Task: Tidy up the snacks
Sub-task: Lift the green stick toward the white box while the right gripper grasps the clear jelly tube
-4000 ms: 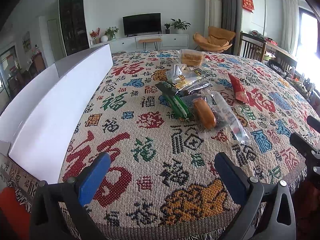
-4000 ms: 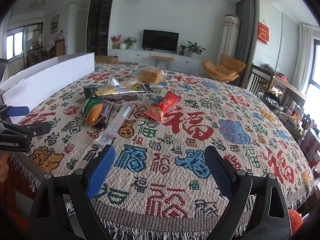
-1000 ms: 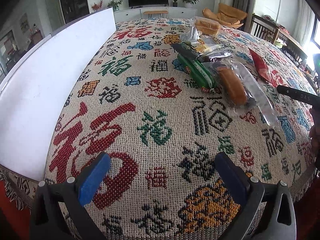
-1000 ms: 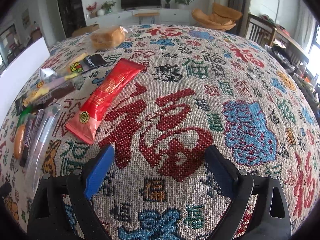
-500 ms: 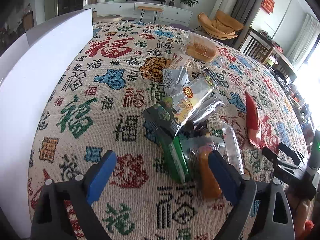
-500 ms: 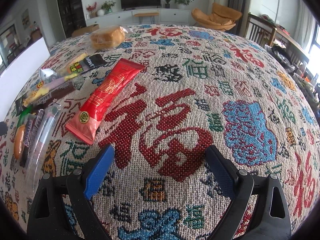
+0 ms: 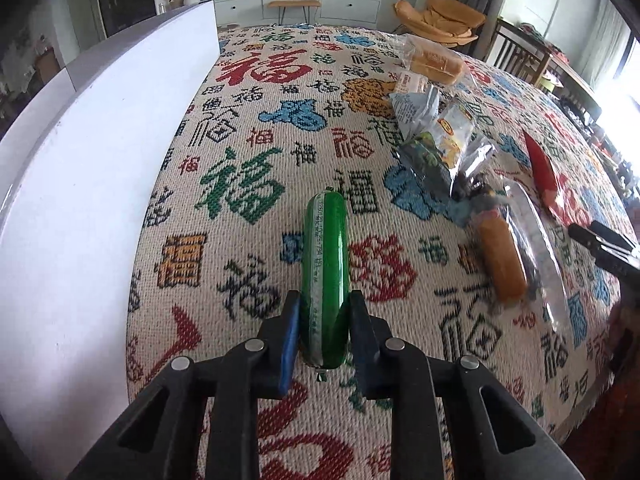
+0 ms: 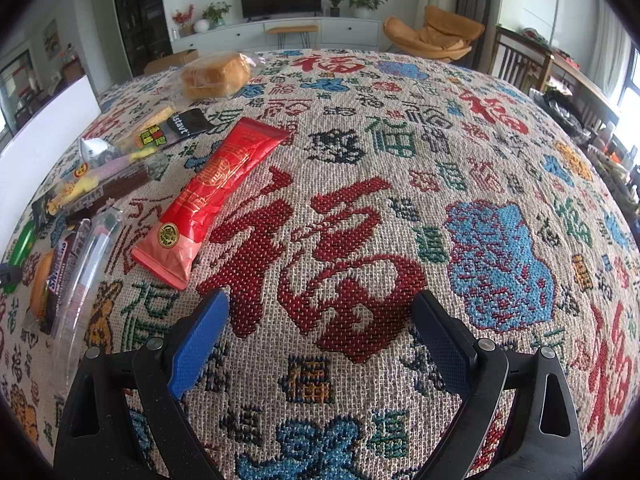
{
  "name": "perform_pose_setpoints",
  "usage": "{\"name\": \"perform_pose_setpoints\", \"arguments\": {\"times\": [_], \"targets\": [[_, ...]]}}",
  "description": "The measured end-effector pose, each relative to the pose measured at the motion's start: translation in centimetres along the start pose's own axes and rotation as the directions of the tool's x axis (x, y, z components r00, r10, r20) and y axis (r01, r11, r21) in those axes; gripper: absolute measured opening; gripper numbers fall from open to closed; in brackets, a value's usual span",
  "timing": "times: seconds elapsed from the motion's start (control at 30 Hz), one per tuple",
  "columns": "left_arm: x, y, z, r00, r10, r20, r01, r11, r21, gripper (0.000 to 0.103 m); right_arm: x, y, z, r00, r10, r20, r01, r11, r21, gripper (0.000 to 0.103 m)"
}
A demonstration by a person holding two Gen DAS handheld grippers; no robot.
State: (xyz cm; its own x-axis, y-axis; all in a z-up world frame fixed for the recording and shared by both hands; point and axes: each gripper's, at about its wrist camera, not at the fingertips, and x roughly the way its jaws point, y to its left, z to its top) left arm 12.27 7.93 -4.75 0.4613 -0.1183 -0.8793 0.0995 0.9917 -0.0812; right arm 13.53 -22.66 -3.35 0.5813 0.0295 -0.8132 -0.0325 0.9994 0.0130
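My left gripper (image 7: 323, 322) is shut on a green sausage stick (image 7: 324, 264) and holds it above the patterned tablecloth (image 7: 240, 184), left of the snack pile. The pile holds an orange sausage in clear wrap (image 7: 502, 260), a dark printed snack bag (image 7: 444, 152), a bread pack (image 7: 434, 62) and a red packet (image 7: 542, 168). My right gripper (image 8: 320, 328) is open and empty over the cloth, with the red packet (image 8: 212, 196) just ahead on its left. The green stick shows at the right wrist view's left edge (image 8: 22, 240).
A white box wall (image 7: 92, 152) stands along the left side of the table. The bread pack (image 8: 214, 72) lies at the far side. A Snickers bar and a clear tube (image 8: 76, 256) lie left of the red packet. Chairs stand at the right (image 7: 532, 64).
My left gripper has closed on the green sausage stick and drawn it left, out of the pile. The right gripper has stayed still and open.
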Motion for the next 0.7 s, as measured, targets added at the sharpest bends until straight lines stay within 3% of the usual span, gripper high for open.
{"name": "perform_pose_setpoints", "arguments": {"times": [0.07, 0.13, 0.2, 0.3, 0.33, 0.4, 0.57, 0.63, 0.67, 0.7], "targets": [[-0.4, 0.1, -0.7, 1.000, -0.004, 0.000, 0.004, 1.000, 0.026, 0.026, 0.0, 0.0, 0.0, 1.000, 0.000, 0.000, 0.000, 1.000, 0.000, 0.095], [-0.5, 0.0, -1.0, 1.000, -0.003, 0.008, 0.002, 0.999, 0.042, 0.049, 0.0, 0.0, 0.0, 1.000, 0.000, 0.000, 0.000, 1.000, 0.000, 0.095], [-0.3, -0.3, -1.0, 0.999, 0.029, 0.026, -0.030, 0.998, 0.050, 0.060, 0.0, 0.0, 0.0, 1.000, 0.000, 0.000, 0.000, 1.000, 0.000, 0.095], [0.3, -1.1, -0.6, 0.997, 0.059, 0.043, -0.062, 0.996, 0.070, 0.056, 0.0, 0.0, 0.0, 1.000, 0.001, 0.000, -0.001, 1.000, 0.001, 0.095], [0.3, -1.4, -0.5, 0.997, 0.058, 0.054, -0.063, 0.995, 0.080, 0.039, 0.0, 0.0, 0.0, 1.000, 0.002, 0.000, -0.002, 1.000, 0.001, 0.095], [0.3, -1.9, -0.2, 0.996, 0.068, 0.062, -0.073, 0.994, 0.086, 0.022, 0.0, -0.1, 0.0, 1.000, 0.005, 0.000, -0.005, 1.000, 0.003, 0.096], [-0.6, -1.1, -1.3, 0.999, -0.003, 0.047, 0.002, 1.000, 0.021, 0.022, 0.1, -0.1, 0.0, 1.000, 0.012, -0.015, -0.012, 1.000, -0.008, 0.096], [-1.2, -0.7, -2.2, 0.999, -0.033, 0.044, 0.033, 0.999, -0.006, 0.022, 0.1, -0.1, 1.0, 0.991, 0.030, -0.131, -0.030, 1.000, 0.006, 0.094], [-1.5, -0.4, -2.7, 0.998, -0.048, 0.045, 0.049, 0.999, -0.020, 0.022, -0.4, 0.0, 1.4, 0.980, 0.097, -0.175, -0.088, 0.994, 0.058, 0.092], [-1.7, -0.1, -3.2, 0.997, -0.061, 0.048, 0.062, 0.998, -0.032, 0.022, -1.2, 0.3, 1.8, 0.956, 0.229, -0.182, -0.206, 0.969, 0.134, 0.092]]}}
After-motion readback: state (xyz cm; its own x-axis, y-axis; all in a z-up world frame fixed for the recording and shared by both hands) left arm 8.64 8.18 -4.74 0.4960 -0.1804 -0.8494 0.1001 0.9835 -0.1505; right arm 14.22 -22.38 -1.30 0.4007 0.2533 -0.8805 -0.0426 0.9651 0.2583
